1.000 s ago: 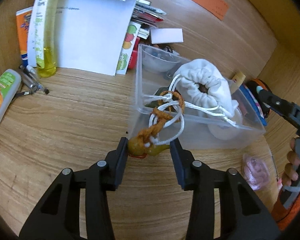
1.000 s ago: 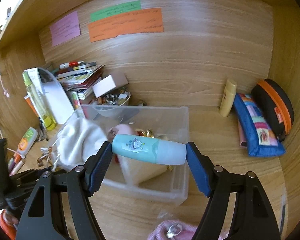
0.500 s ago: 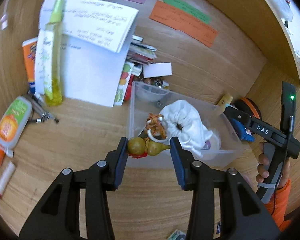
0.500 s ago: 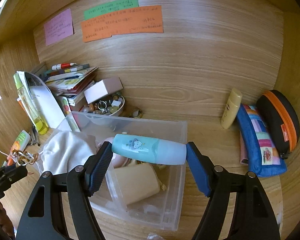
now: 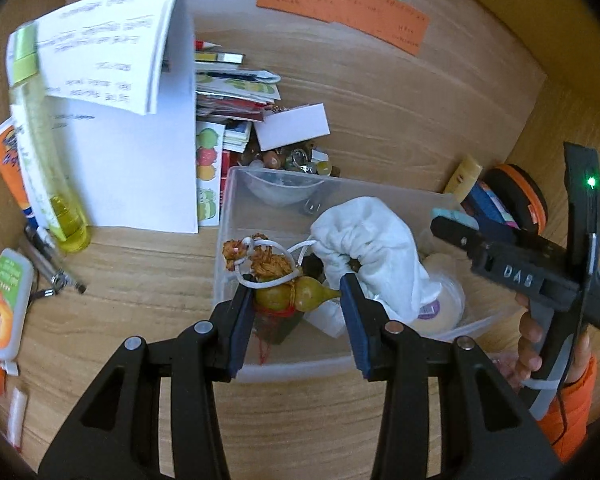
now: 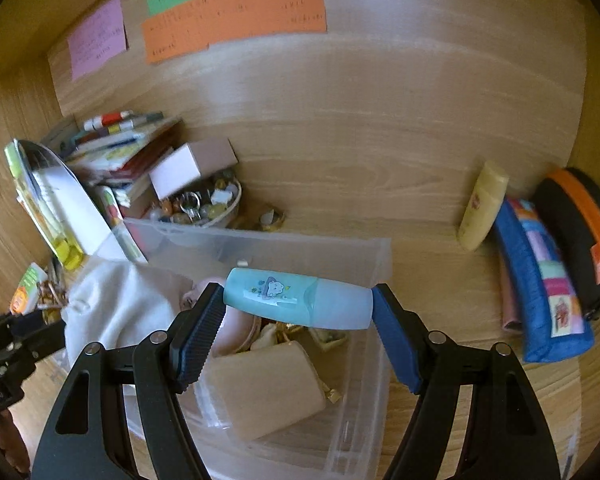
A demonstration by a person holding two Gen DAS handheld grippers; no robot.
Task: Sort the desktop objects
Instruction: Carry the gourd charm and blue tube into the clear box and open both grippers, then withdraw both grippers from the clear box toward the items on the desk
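Wood-grain surface [image 6: 440,208] w/ coloured notes on the back wall, clutter on both sides. I've got both grippers over the clear plastic bin [image 6: 376,264]. My left gripper [image 5: 298,300] has its fingers clamped on a small yellow-brown gourd charm [image 5: 296,295], held end to end just above the bin's near-left corner; its orange cord and white string loop up behind it, beside the white drawstring pouch [image 5: 376,240] that sits in the bin. My right gripper [image 6: 298,312] grips a pale blue tube [image 6: 296,300] lengthwise, cap end on the right finger, over the bin's middle. Judging by looks: gourd is light, hard, rounded, so prob. slippery at the pointed tip; better hold is across the fat bulb. Cord is limp, may snag the pouch string. Tube looks light, smooth plastic; end-to-end hold could let it pivot, mid-body grip seems safer.
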